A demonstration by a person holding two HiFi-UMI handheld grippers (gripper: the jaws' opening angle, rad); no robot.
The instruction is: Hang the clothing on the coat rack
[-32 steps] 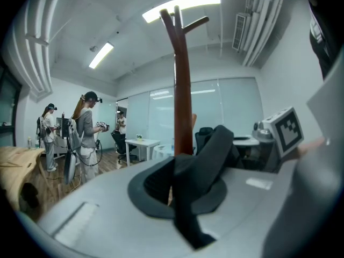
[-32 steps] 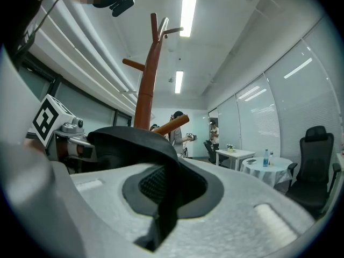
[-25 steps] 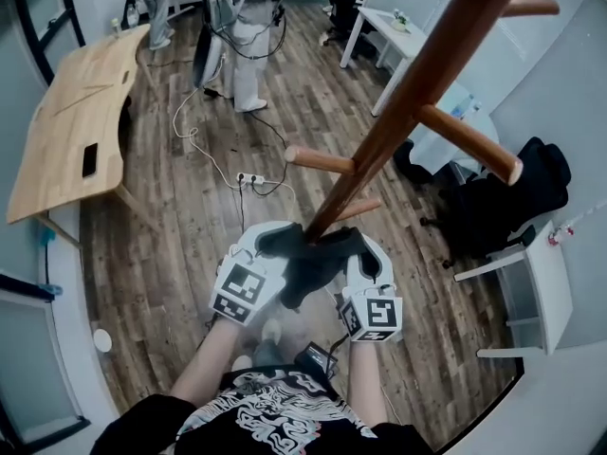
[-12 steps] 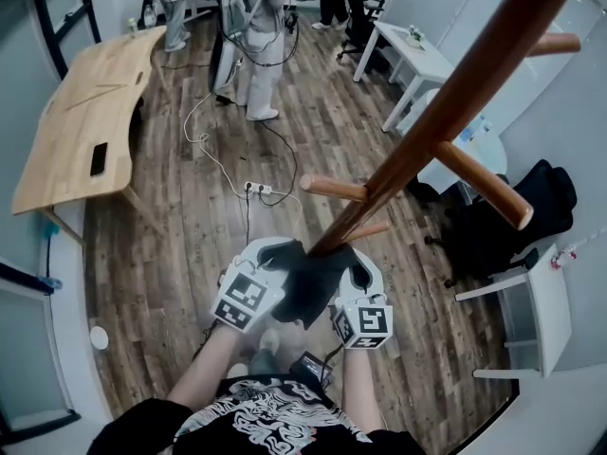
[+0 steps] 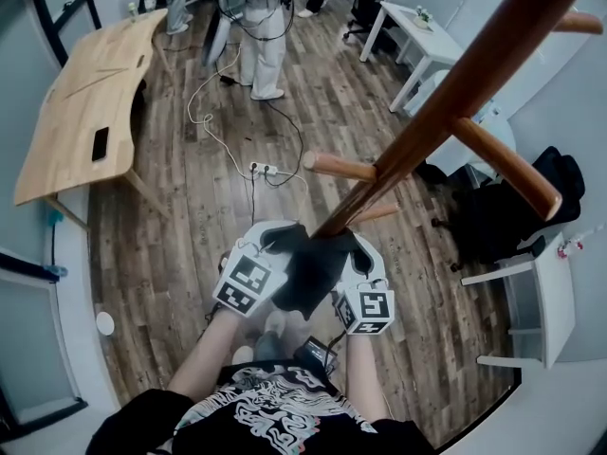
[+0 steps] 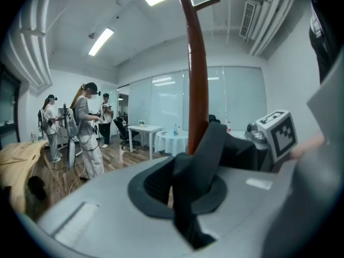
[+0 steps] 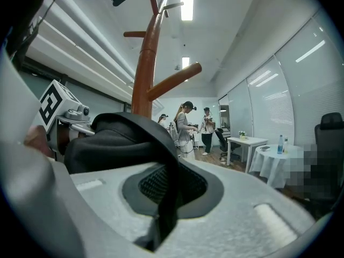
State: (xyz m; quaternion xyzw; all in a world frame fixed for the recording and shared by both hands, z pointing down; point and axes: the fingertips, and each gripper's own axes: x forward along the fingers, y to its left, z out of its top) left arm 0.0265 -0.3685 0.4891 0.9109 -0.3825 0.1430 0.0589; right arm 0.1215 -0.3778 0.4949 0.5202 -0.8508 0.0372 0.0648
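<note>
A black garment (image 5: 308, 271) hangs bunched between my two grippers, close in front of the person's chest. The left gripper (image 5: 277, 243) is shut on its left part; in the left gripper view the dark cloth (image 6: 189, 190) is pinched between the jaws. The right gripper (image 5: 357, 250) is shut on its right part, with cloth (image 7: 164, 198) caught in its jaws. The brown wooden coat rack (image 5: 432, 102) rises just behind the garment, with pegs (image 5: 340, 167) sticking out sideways. Its pole (image 6: 196, 85) stands straight ahead of both grippers, and its upper pegs (image 7: 173, 81) reach above them.
A light wooden desk (image 5: 76, 112) stands at the left. Several people (image 5: 261, 27) stand at the back, with cables and a power strip (image 5: 264, 169) on the wood floor. A white table (image 5: 417, 36) and a white chair with a black bag (image 5: 517, 207) are at the right.
Both grippers keep hold of the black garment and stay almost in place by the rack's pole. The head view has shifted slightly.
</note>
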